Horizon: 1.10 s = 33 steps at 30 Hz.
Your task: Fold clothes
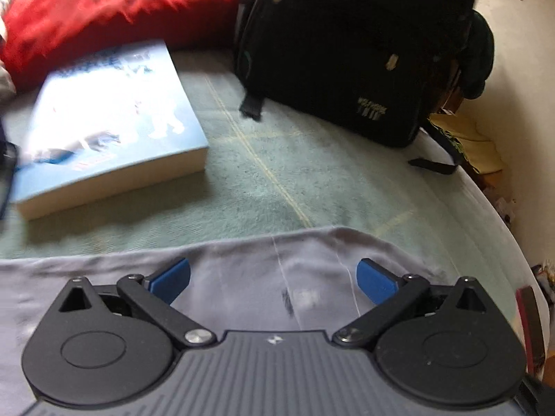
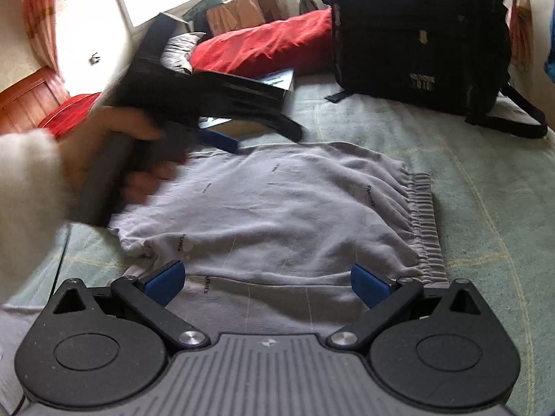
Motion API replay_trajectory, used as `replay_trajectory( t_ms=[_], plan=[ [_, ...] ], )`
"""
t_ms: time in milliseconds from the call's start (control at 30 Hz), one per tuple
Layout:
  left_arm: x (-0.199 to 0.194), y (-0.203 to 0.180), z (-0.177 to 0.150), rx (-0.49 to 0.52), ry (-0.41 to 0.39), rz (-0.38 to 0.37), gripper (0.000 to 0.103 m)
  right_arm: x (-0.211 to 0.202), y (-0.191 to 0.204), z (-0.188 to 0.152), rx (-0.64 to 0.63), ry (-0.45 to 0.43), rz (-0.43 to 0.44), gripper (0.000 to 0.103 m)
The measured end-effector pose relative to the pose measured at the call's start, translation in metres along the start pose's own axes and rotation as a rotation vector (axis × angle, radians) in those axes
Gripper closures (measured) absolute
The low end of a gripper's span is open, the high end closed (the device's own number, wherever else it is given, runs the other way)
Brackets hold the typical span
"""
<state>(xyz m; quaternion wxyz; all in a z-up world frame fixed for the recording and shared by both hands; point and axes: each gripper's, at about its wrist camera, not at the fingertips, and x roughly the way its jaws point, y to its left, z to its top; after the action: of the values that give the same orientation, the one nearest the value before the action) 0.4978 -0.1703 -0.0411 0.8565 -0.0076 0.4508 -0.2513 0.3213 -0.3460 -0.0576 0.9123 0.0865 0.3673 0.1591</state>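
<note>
Green bedspread (image 2: 485, 208) bears grey shorts (image 2: 277, 208), waistband rightward; both hand-held grippers (image 1: 273, 279) (image 2: 267, 282) gape wide.

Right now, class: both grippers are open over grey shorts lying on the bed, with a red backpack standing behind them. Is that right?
One detail is wrong. The backpack is black, as the right wrist view shows. The rest holds: the left gripper and the right gripper are open over the grey shorts on the bed.
</note>
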Motion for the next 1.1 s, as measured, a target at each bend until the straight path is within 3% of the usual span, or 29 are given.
replay_trajectory(
  t_ms=[200, 400, 467, 600, 733, 933, 1100],
  plan=[
    [-0.133, -0.004, -0.036, 0.082, -0.021, 0.107, 0.001, -0.008, 0.019, 0.000, -0.061, -0.002, -0.033, 0.000],
    [-0.238, 0.000, -0.105, 0.135, -0.013, 0.214, 0.001, -0.040, 0.058, -0.012, -0.138, 0.027, -0.041, 0.000],
    [-0.249, 0.004, -0.141, 0.140, -0.024, 0.202, 0.001, -0.053, 0.068, -0.027, -0.177, 0.042, -0.046, 0.000],
    [-0.243, 0.007, -0.213, 0.162, -0.062, 0.113, 0.001, -0.067, 0.076, -0.064, -0.218, 0.062, -0.070, 0.000],
    [-0.201, -0.002, -0.261, 0.188, -0.090, 0.035, 0.001, -0.071, 0.074, -0.101, -0.212, 0.068, -0.110, 0.000],
    [-0.150, 0.011, -0.267, 0.115, -0.089, 0.073, 0.001, -0.080, 0.076, -0.133, -0.217, 0.017, -0.141, 0.000],
    [-0.172, 0.015, -0.268, 0.077, -0.135, 0.117, 0.001, -0.078, 0.072, -0.141, -0.210, -0.005, -0.135, 0.000]
  ],
)
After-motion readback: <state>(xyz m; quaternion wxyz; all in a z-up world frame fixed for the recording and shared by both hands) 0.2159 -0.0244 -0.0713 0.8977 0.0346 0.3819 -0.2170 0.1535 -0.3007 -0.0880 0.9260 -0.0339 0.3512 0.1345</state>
